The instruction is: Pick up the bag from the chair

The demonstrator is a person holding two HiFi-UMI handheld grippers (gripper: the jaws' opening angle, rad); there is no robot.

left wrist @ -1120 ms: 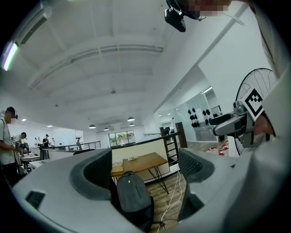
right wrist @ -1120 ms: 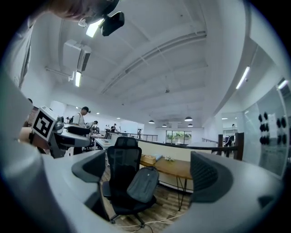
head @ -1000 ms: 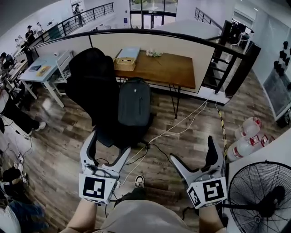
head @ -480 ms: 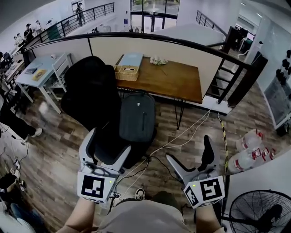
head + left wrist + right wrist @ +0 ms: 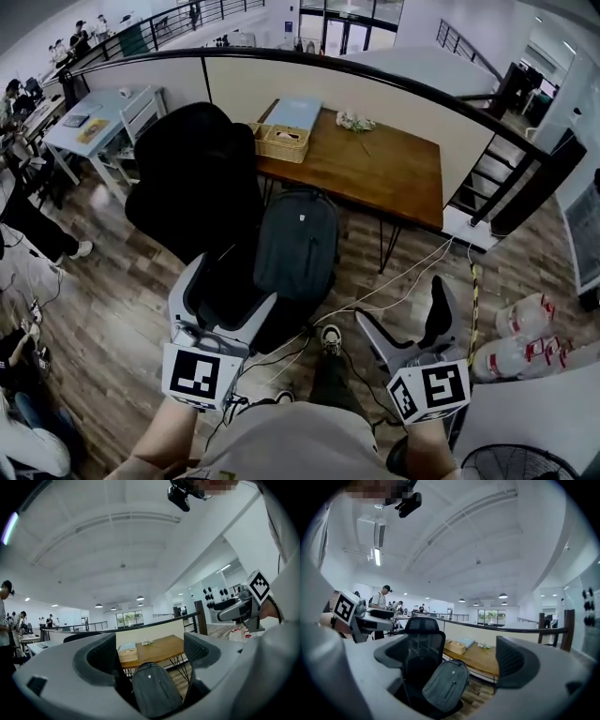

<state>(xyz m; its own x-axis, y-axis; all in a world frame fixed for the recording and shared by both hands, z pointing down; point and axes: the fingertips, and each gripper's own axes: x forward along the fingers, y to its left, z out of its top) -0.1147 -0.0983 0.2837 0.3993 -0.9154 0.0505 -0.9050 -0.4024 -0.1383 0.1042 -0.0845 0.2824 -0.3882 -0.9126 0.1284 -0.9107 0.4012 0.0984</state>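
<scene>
A dark grey backpack [image 5: 298,244] leans upright on the seat of a black office chair [image 5: 192,192], its top against the chair's right side. It also shows as the backpack [image 5: 154,691] between the left jaws and the backpack [image 5: 446,684] in the right gripper view. My left gripper [image 5: 223,298] is open, just short of the chair seat, nothing between its fingers. My right gripper [image 5: 405,317] is open too, over the floor to the right of the chair, apart from the bag.
A wooden desk [image 5: 375,173] with a wicker box [image 5: 281,142] stands right behind the chair, under a railing wall. Cables [image 5: 394,277] run across the wood floor. Water jugs [image 5: 520,328] sit at the right. A white desk [image 5: 89,131] and seated people are at the left.
The view has closed in on the chair and bag. Both grippers have come forward, the left one now near the seat's front. The floor fan has dropped out of view.
</scene>
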